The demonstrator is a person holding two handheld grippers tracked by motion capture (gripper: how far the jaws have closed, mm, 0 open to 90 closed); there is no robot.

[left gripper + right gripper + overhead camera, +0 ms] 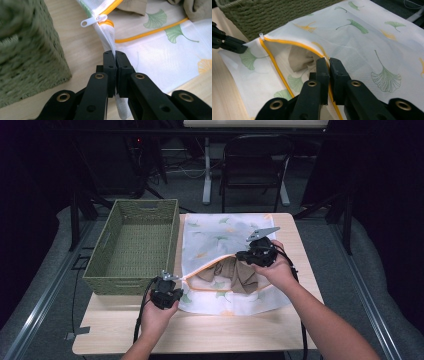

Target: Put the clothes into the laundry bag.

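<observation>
A white mesh bag (225, 232) printed with green and orange leaves lies on the wooden table, its orange zipper open. Brown clothing (235, 272) sits inside the opening. My left gripper (175, 281) is at the bag's near left corner and is shut on the mesh (110, 42) just below the white zipper pull (92, 21). My right gripper (245, 256) is shut on the upper orange zipper edge (322, 53) and holds that side lifted, so the brown clothing (298, 58) shows underneath. In the right gripper view the left gripper (242, 47) appears at the far left corner.
A green woven basket (97, 272) stands empty to the left of the bag, close beside my left gripper. Bare table (225, 330) lies along the front edge. A dark folding chair (255, 160) stands on the floor beyond the table.
</observation>
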